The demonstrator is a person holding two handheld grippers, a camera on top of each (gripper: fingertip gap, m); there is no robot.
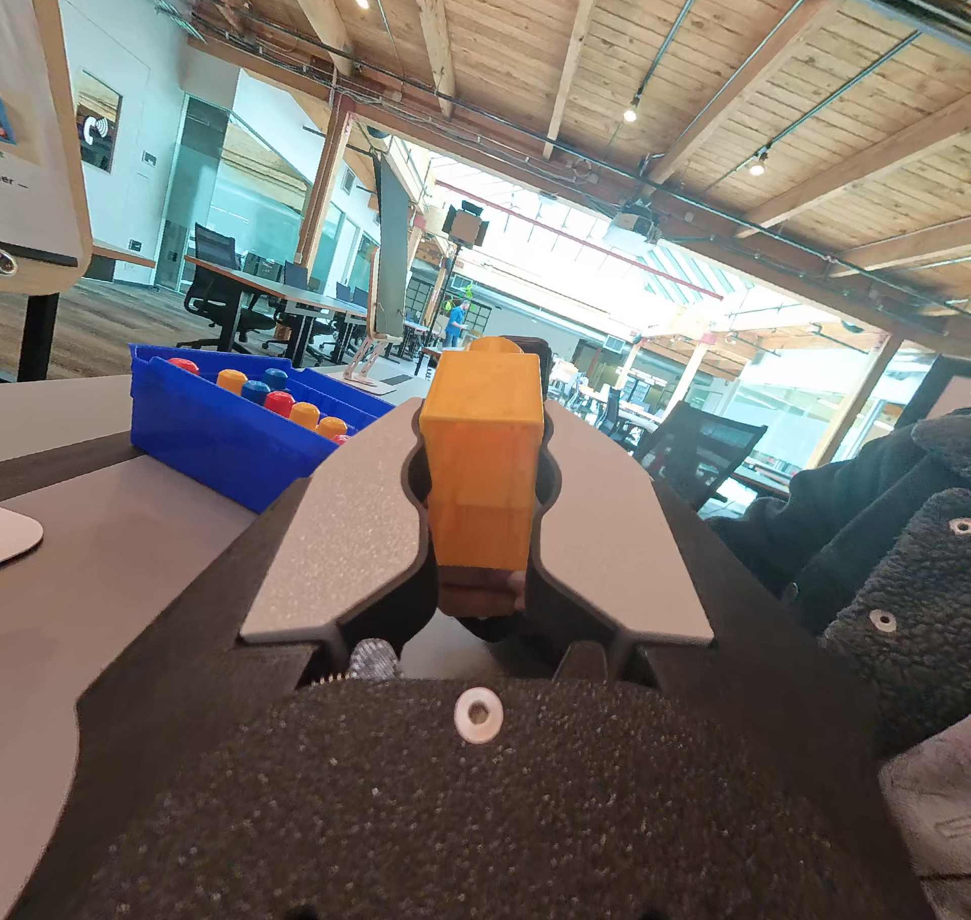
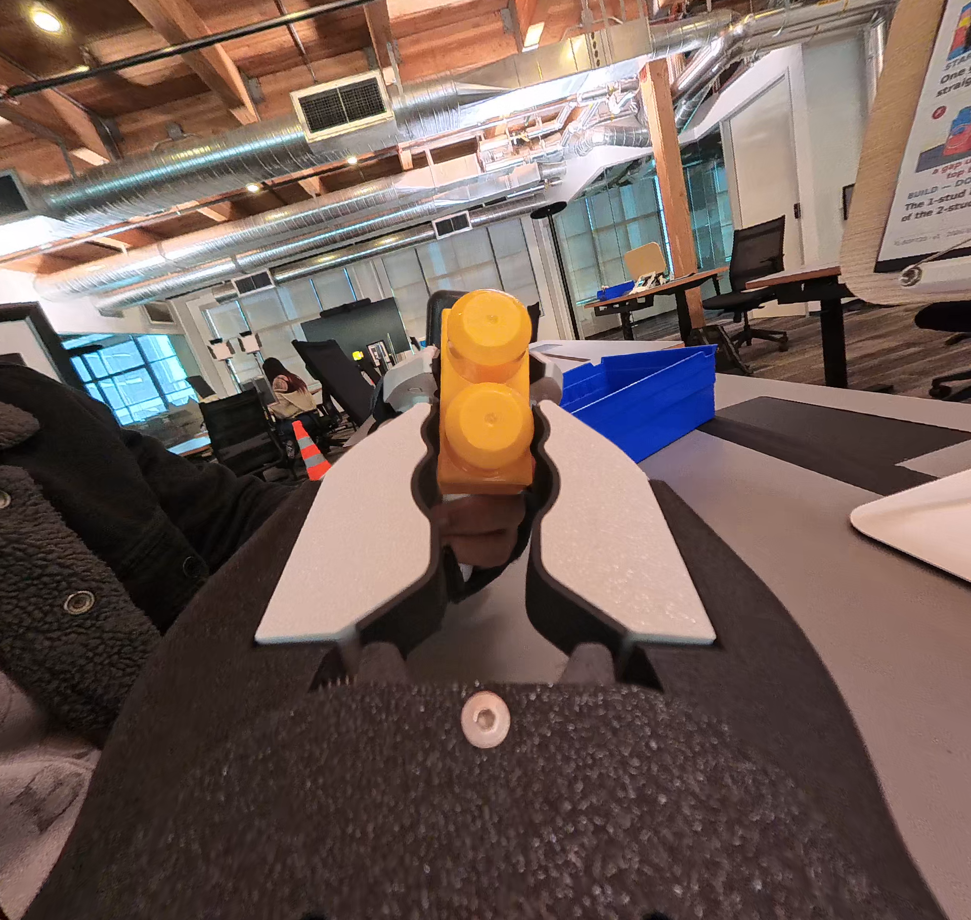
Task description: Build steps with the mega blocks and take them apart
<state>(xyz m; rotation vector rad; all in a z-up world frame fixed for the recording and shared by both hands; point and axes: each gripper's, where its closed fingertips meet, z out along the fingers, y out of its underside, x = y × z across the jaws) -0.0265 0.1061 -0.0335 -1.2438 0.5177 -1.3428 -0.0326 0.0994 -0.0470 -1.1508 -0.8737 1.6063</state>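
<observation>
The orange block [image 1: 481, 453] between the left gripper [image 1: 482, 438] fingers looks like matt plastic with faint ridged lines; in the right gripper [image 2: 486, 422] the two-stud block [image 2: 486, 396] is glossier, its studs shiny. Both grippers have grainy grey finger plates [image 1: 352, 522] (sparkly, almost sandpaper-like) on rough black bodies. The blue bin [image 1: 220, 430] is smooth plastic. The coat sleeve [image 2: 68, 553] is nubbly dark fleece. The ceiling [image 1: 578, 44] is bare wood.

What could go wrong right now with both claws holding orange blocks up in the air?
The left claw pinches its orange block only by the sides, well above the table; a loose squeeze may drop it. The right claw's two-stud block sticks out past the fingertips, so pressing the blocks together off-line could twist it loose.
</observation>
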